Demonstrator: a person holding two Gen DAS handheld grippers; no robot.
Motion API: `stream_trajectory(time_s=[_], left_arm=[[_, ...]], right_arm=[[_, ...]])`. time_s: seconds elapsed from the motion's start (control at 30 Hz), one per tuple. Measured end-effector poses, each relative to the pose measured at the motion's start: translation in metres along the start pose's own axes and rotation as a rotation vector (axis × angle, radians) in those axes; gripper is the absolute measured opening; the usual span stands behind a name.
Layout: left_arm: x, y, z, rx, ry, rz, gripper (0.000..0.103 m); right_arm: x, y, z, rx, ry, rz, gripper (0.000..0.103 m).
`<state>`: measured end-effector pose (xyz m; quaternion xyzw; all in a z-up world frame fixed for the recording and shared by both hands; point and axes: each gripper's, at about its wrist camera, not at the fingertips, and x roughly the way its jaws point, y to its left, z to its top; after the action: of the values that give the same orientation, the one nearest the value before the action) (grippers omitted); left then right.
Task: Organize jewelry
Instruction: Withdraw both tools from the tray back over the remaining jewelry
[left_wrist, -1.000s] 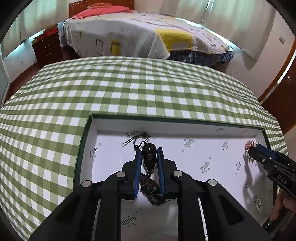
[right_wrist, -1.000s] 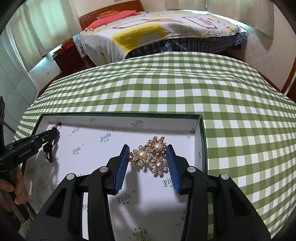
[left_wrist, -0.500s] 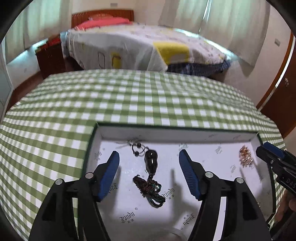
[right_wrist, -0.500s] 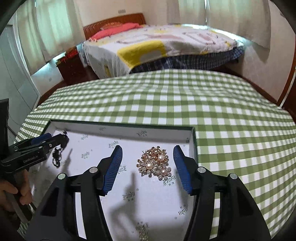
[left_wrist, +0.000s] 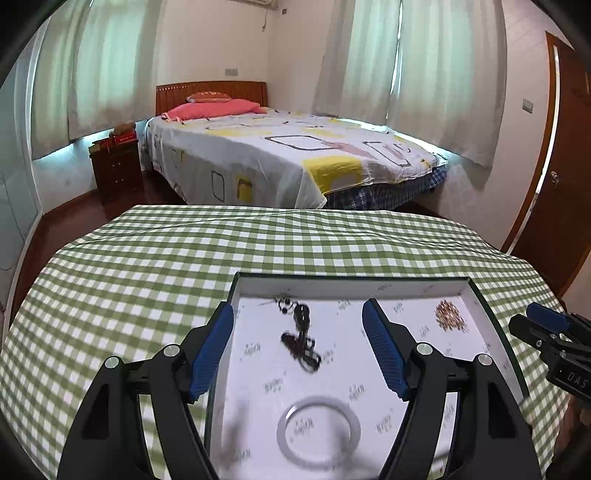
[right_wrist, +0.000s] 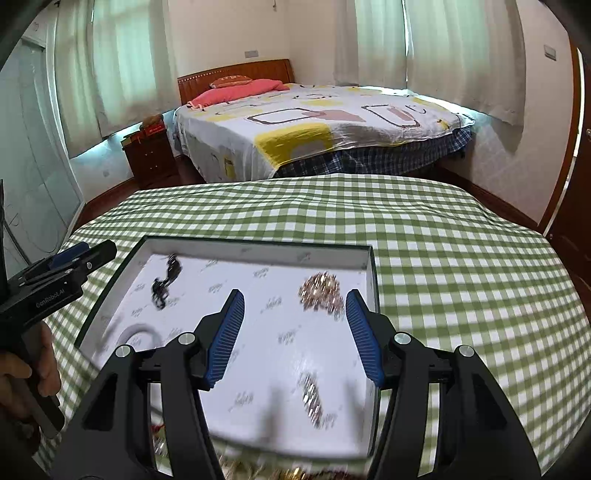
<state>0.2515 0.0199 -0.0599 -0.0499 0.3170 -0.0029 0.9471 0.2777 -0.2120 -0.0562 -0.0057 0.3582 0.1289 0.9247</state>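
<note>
While both tools hang above the table, the left gripper (left_wrist: 297, 332) has its jaws opening wide with nothing pressed between the blue ribbed pads; the dark pendant (left_wrist: 301, 334) on its cord lies on the tray floor beyond and between the fingers, untouched. The right gripper (right_wrist: 295, 332) stands about half open and empty too, the gold brooch (right_wrist: 320, 291) resting just ahead of its right finger, close to the tray's far right corner.

Everything lies in one shallow rectangular tray (left_wrist: 347, 280) with a dark green rim and a white paper lining printed with small logos. Nearer the left gripper's base a pale flat bangle (left_wrist: 318, 430) forms a smooth ring on the lining. Below the right gripper's pads a small sparkling piece (right_wrist: 312, 400) is too blurred to make out, and more gold-coloured bits at the bottom edge of the right wrist view cannot be told apart.

From the left wrist view, the right tool pokes in at the right edge, over the tray's rim. From the right wrist view a person's hand (right_wrist: 26, 373) holds the left tool's black handle at the left.

A soft green-and-white checked tablecloth (right_wrist: 461, 258) covers the table, creased faintly. Beyond it stand a bed (left_wrist: 288, 155) with a patterned sheet and a wooden headboard, a dark nightstand (left_wrist: 116, 171) and pale curtains. Nothing lies between either gripper and the jewelry.
</note>
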Motion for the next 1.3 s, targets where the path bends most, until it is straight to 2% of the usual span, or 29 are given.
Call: stream_trajectory(time_s=[0.33,0.6,0.67,0.73,0.97,1.3], left_arm=[[-0.039,0.003,-0.047,0.006,0.028,0.017,0.070],[-0.052,0.010,-0.079,0.011,0.070,0.062,0.070],[-0.057,0.012,-0.088,0.007,0.083,0.073,0.070],[-0.061,0.013,-0.095,0.001,0.096,0.079,0.070],[-0.063,0.024,-0.116,-0.023,0.138,0.098,0.070],[-0.061,0.028,-0.122,-0.032,0.150,0.101,0.070]], right_arm=[[-0.040,0.023,-0.066,0.012,0.039,0.028,0.055],[-0.040,0.038,-0.113,0.019,0.128,0.067,0.053],[-0.038,0.041,-0.118,0.020,0.141,0.075,0.052],[-0.034,0.044,-0.124,0.019,0.157,0.080,0.047],[-0.020,0.047,-0.130,0.013,0.180,0.077,0.046],[-0.004,0.055,-0.120,-0.038,0.171,0.050,0.047]])
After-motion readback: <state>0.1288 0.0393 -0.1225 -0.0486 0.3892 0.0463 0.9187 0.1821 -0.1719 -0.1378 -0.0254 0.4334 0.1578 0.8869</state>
